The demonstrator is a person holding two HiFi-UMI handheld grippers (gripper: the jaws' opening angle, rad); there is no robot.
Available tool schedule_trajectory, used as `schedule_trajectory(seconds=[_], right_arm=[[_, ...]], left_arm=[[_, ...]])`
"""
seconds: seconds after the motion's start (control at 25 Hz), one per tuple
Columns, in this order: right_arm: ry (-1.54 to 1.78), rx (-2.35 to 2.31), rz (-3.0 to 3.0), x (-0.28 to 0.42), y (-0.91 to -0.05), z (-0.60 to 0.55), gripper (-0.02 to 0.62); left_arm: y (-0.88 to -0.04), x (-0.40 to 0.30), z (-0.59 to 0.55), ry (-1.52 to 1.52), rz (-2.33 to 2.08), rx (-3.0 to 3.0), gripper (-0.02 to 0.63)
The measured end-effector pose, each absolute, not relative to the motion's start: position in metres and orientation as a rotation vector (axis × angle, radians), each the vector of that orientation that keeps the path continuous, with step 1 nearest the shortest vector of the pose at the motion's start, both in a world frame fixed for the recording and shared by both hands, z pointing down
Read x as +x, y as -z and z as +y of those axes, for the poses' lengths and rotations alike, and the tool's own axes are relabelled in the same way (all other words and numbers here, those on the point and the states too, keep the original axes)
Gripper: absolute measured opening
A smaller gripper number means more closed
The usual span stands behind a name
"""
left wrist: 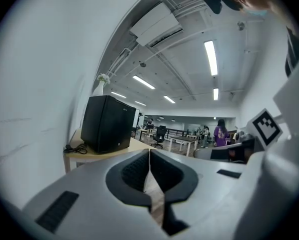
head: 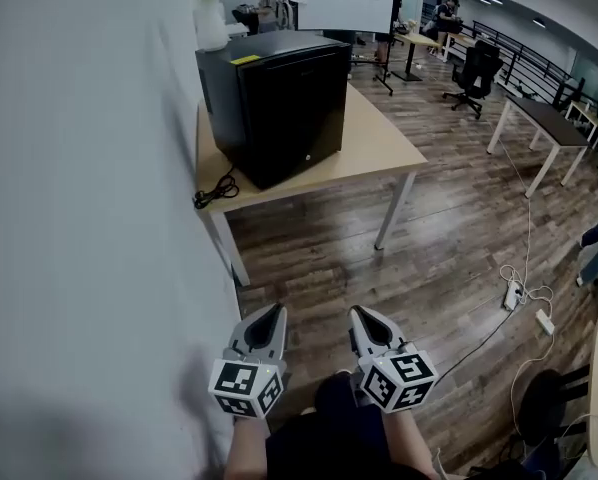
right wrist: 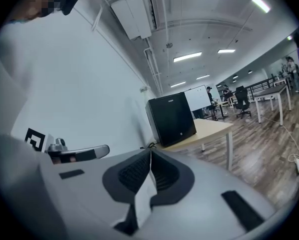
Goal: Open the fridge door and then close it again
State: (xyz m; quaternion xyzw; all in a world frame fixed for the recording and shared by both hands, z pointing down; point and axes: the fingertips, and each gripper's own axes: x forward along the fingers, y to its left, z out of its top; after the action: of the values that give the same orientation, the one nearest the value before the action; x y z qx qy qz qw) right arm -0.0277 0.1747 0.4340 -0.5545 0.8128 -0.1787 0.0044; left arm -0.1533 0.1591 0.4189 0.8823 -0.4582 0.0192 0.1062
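Both closed, empty: left claw (head: 275, 313), right claw (head: 356, 314) | fridge (head: 279, 98) door shut, rear hidden

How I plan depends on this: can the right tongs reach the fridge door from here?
Probably not yet: the fridge sits on a table well ahead of the right tongs; only floor lies between.

The small black fridge (head: 279, 103) stands upright on the far light wooden desk (head: 379, 148), close against the white wall at the left. Its door is shut, with a yellow sticker on top.
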Motion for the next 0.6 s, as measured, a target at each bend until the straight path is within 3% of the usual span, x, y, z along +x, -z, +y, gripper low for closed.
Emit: schedule_trajectory(seconds=[0.6], right_arm=[[0.529, -1.681, 2.619, -0.005, -0.43, 0.046, -0.009]], left_arm=[[-0.42, -0.136, 0.043, -0.02, -1.438, 2.536, 0.008]])
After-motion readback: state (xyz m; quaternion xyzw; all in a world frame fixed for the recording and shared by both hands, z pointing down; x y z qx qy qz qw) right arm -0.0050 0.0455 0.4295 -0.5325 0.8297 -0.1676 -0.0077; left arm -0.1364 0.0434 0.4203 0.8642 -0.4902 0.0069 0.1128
